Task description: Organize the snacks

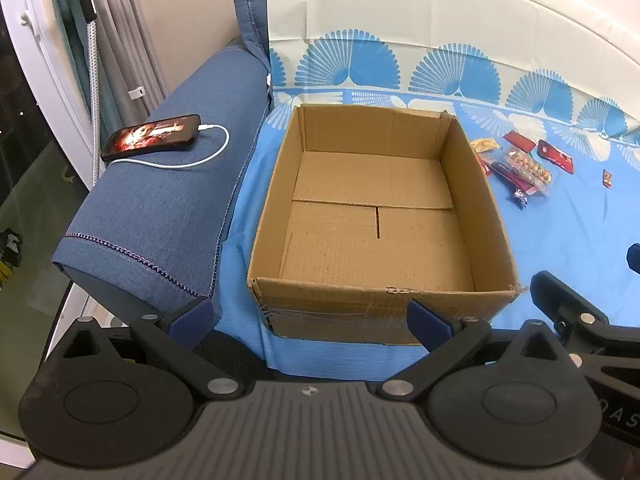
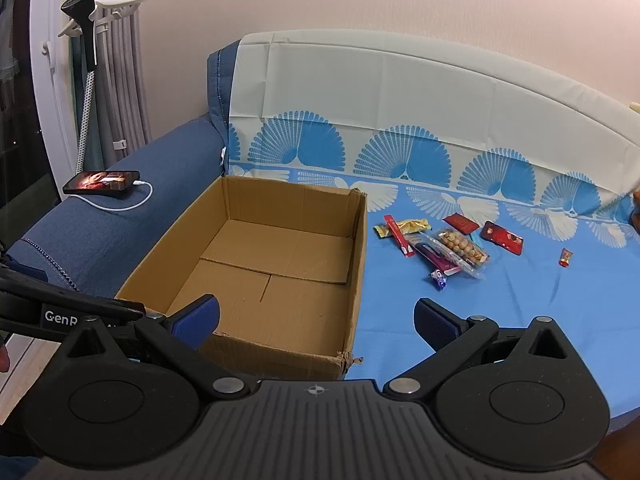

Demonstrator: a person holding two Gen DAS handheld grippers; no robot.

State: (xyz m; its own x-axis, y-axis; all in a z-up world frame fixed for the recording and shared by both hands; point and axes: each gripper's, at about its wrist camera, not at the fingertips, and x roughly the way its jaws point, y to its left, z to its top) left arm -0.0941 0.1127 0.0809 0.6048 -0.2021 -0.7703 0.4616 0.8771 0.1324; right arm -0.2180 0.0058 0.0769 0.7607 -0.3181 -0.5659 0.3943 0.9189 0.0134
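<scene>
An open, empty cardboard box point(image 1: 492, 216) point(image 2: 360, 264) stands on the blue sofa cover. Several snacks lie in a loose group to its right: a clear pack of round nuts point(image 2: 462, 247) point(image 1: 528, 167), a gold wrapper point(image 2: 404, 227), a red stick pack point(image 2: 398, 236), red packets point(image 2: 502, 237) point(image 1: 556, 156), a small purple candy point(image 2: 439, 279) and a small red candy point(image 2: 565, 257) point(image 1: 607, 178). My left gripper point(image 1: 310, 316) is open and empty at the box's near wall. My right gripper point(image 2: 316, 318) is open and empty over the box's near right corner.
A phone point(image 1: 152, 136) point(image 2: 102, 182) on a white charging cable lies on the blue armrest point(image 1: 160, 220) left of the box. A garment steamer stand point(image 2: 86, 80) and curtains are at the far left. The sofa back point(image 2: 400, 92) rises behind.
</scene>
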